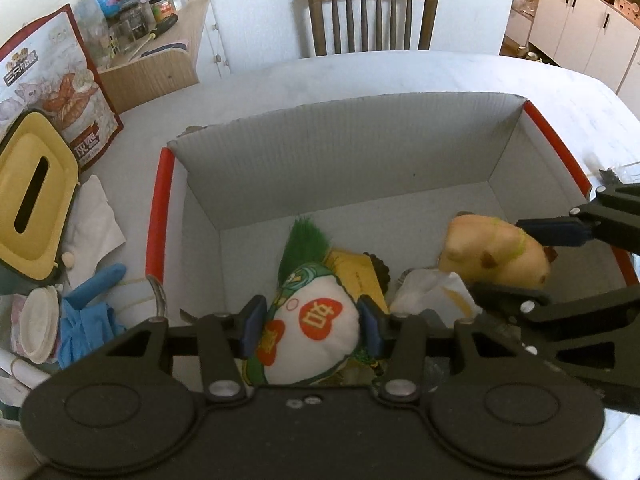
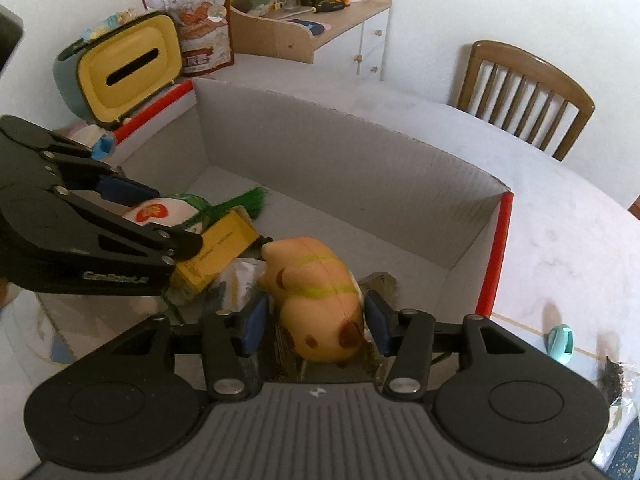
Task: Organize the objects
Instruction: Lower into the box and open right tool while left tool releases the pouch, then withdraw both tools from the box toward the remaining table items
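Left wrist view shows the left gripper jaws clamped on a white plush sachet inside the cardboard box, while the right gripper jaws sit apart around a tan toy animal.

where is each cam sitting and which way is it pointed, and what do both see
Left wrist: sits on the left gripper, looking forward and down into the cardboard box; its own fingers clamp the white plush toy, and the right gripper enters from the right.
Right wrist: sits on the right gripper, facing the box's far corner; its fingers flank the tan squishy animal, with the left gripper at left.
Shared: box, both toys, chair, yellow-lidded tissue box.
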Demonstrator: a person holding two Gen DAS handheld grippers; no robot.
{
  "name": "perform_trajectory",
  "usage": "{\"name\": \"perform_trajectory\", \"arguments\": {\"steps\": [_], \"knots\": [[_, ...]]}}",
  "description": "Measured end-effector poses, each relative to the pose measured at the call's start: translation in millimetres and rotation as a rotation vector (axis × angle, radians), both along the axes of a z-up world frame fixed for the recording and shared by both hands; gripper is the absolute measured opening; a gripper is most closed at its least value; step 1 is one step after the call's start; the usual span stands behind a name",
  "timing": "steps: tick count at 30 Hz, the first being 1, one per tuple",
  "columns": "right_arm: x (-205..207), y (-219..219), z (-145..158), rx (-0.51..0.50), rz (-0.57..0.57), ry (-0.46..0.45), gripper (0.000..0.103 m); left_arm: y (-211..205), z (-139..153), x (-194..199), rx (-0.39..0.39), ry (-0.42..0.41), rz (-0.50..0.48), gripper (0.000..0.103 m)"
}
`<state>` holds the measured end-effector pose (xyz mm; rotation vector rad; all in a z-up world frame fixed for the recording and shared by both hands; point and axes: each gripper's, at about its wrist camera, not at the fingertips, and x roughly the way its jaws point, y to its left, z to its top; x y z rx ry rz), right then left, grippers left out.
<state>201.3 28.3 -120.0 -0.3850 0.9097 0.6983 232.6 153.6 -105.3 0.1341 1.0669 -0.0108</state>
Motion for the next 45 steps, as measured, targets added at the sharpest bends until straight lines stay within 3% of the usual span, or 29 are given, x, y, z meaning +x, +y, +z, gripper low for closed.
{"name": "perform_trajectory", "arguments": {"steps": [5, 8, 11, 30, 45], "knots": [[-3, -7, 9, 0.021, 0.003, -0.016, 0.064, 2, 0, 1, -0.011, 0.007, 0.015, 0.051], [-7, -14, 15, 0.033, 0.004, -0.02, 0.064, 2, 2, -1, -0.007, 0.002, 0.013, 0.05], [-10, -24, 22, 0.059, -0.005, -0.018, 0.064, 3, 5, -4, -0.012, -0.01, 0.02, 0.063], [-37, -99, 86, 0.244, -0.04, -0.072, 0.068, -34, 53, -35, -0.03, -0.12, -0.021, 0.068], [-38, -209, 107, 0.298, -0.144, -0.125, 0.073, -91, 81, -46, -0.08, -0.177, -0.059, 0.079]]}}
